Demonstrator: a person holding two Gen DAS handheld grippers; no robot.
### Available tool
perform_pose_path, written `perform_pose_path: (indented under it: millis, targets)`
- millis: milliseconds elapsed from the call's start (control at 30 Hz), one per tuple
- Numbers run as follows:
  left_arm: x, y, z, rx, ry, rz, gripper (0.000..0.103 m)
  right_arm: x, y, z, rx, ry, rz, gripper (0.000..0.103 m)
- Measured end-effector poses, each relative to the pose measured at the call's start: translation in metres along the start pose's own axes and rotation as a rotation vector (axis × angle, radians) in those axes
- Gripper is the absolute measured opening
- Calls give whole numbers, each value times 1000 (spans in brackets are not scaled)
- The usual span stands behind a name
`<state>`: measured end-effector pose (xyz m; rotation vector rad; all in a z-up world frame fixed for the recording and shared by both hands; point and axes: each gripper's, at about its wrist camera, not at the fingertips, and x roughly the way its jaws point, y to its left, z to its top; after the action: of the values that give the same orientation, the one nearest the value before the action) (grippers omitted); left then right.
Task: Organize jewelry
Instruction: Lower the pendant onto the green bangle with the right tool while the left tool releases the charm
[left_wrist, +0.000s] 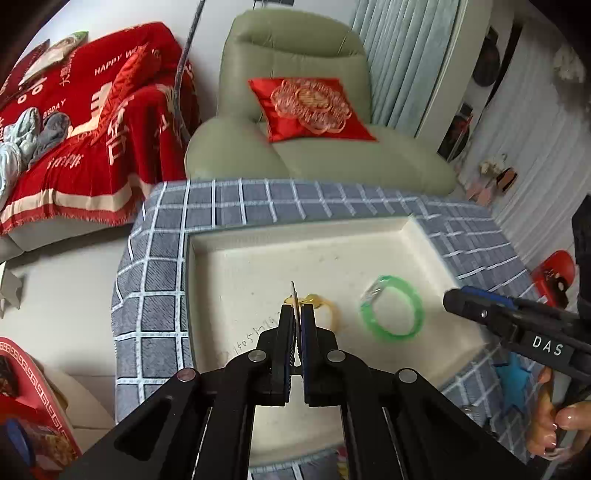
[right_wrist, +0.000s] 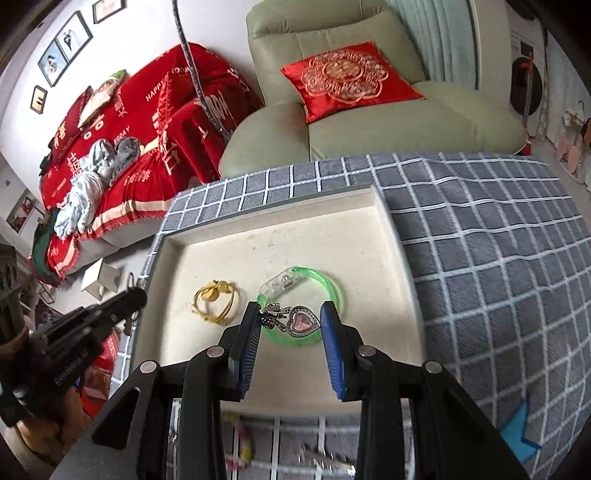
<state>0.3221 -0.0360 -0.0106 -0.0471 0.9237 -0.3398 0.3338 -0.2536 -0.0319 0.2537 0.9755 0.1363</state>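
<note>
Cream tray (left_wrist: 229, 258) on checked cloth (left_wrist: 155, 266), green armchair (left_wrist: 295, 74) behind.

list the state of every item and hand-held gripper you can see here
left hand-held gripper: shut on a thin silver piece
right hand-held gripper: holding a silver heart-shaped pendant with a pink centre over the tray
green translucent plastic bangle: lying flat in the tray
gold metal bangle: lying in the tray, left of the green one
shallow cream rectangular tray: sitting on the blue checked cloth
</note>
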Motion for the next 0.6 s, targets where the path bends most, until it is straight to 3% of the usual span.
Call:
perform_pose_path:
  millis: [300, 600]
  targets:
    - [39, 0, -13, 23, 69, 44, 20, 64, -6, 1, 3, 91, -21, 36]
    - [57, -7, -20, 70, 90, 166, 20, 78, -10, 9, -45, 69, -129, 36]
